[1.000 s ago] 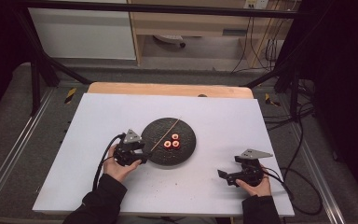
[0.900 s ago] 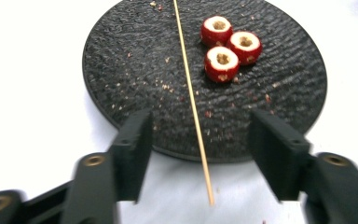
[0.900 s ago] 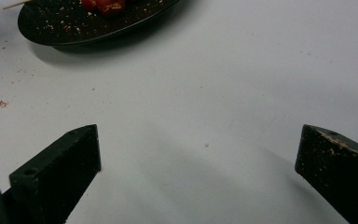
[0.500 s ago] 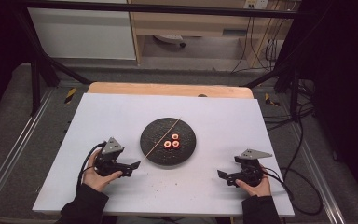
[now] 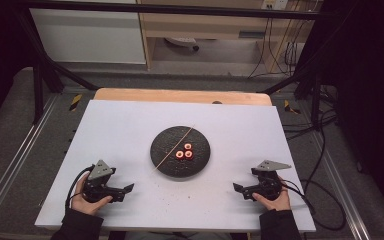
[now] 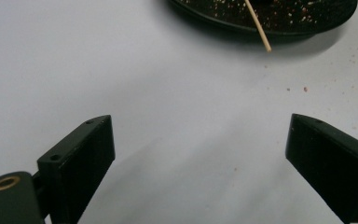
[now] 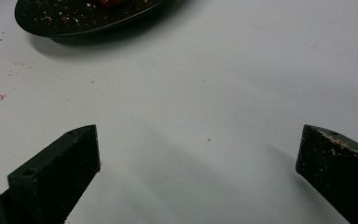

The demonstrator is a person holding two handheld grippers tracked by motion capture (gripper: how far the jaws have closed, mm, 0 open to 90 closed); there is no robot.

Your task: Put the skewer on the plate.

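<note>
The left gripper (image 5: 125, 189) rests low on the white table (image 5: 120, 125), near the front edge, and its jaws stand wide apart with nothing between them. The right gripper (image 5: 237, 188) sits the same way on the other side, also widely spread and empty. Both point inward, toward the middle of the table.

Between them, but well apart from both, lies the black plate (image 5: 167, 160). On it are three small red rings (image 5: 184, 152), touching each other in a little cluster near the center, and a thin wooden skewer (image 5: 172, 150) which lies across the plate at a slant. Its lower end sticks out over the plate rim on the left gripper's side, as the left gripper view shows (image 6: 259, 29). Small crumbs (image 6: 305, 88) are scattered on the table around the plate.

The skewer is probably very light, stiff but easy to break, and it can roll or slip when it is pinched. I think the best place to hold it is the free end over the rim, where the jaws can close around it without touching the plate. The red rings look small and maybe soft or slippery; they should be pinched gently by the outer sides, not pressed flat.
</note>
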